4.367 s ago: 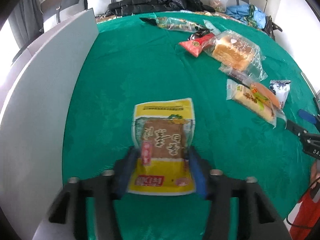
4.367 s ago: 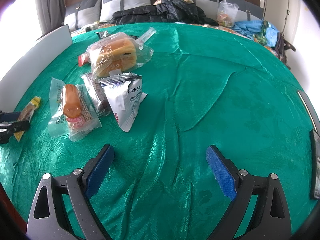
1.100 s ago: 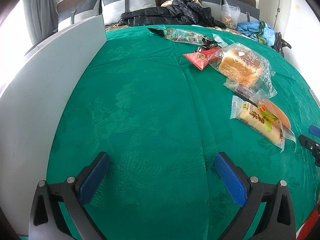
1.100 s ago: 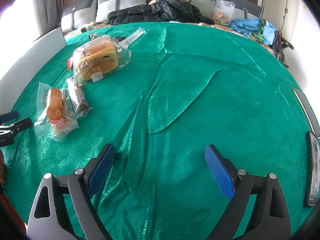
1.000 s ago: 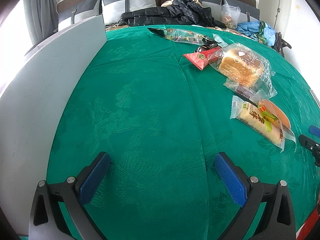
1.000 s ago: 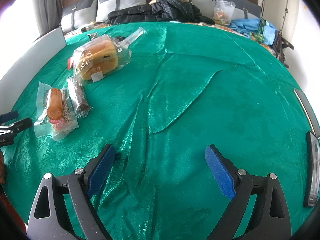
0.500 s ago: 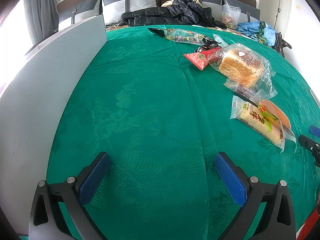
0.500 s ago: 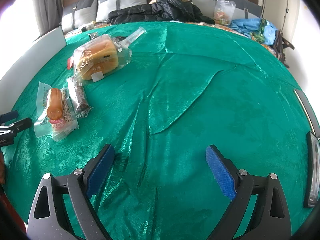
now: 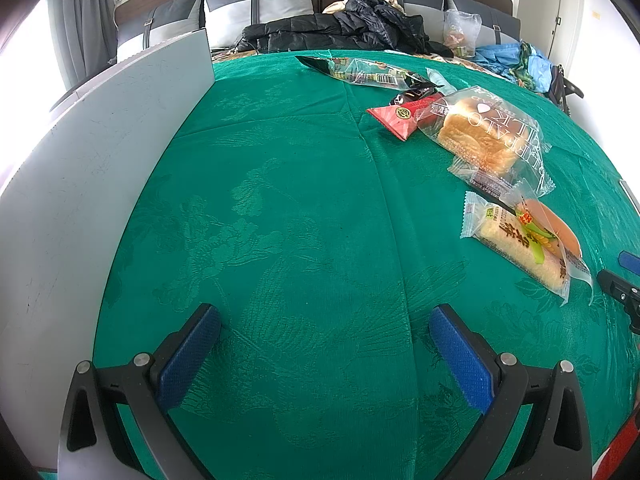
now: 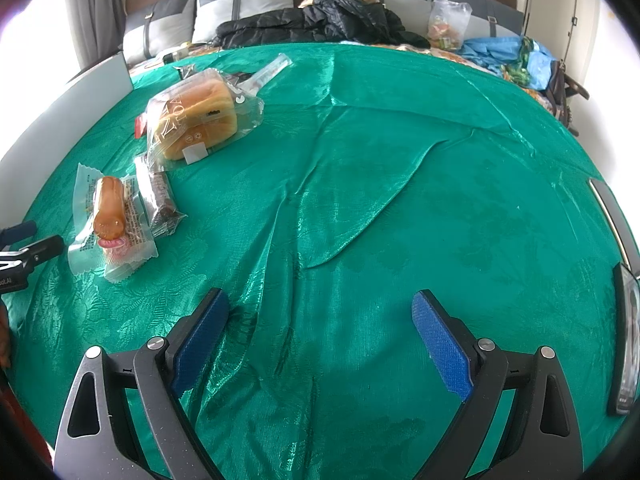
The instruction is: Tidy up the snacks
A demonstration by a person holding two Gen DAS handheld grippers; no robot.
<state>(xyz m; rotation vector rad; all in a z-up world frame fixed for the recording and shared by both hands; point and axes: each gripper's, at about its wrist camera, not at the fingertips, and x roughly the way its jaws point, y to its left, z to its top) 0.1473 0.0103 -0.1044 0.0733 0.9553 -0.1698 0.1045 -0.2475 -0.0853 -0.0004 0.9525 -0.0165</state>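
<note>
Snacks are seen bunched at the right of the left wrist view: a bread loaf bag [image 9: 486, 136], a red packet [image 9: 400, 118] touching its upper-left end, a long clear-and-black packet [image 9: 362, 71] further up, and lower down a corn bun pack [image 9: 516, 242] overlapped by a sausage pack [image 9: 554, 224]. A dark bar wrapper [image 10: 160, 196] is wedged between loaf and sausage pack (clearer in the right wrist view, left side). All are laid on a green cloth [image 9: 300, 208] over the desk; the pile is judged unsorted, so the task looks unfinished.

The left tongs [image 9: 326, 346] are held wide open over bare cloth at bottom centre, nothing gripped. The right tongs [image 10: 320, 330] are likewise spread wide and empty, with the pile well apart at their upper left. Both appear parked low between picks, probably so the next snack can be chosen. A grey board [image 9: 92, 160] is stood along the left edge; its purpose cannot be told.
</note>
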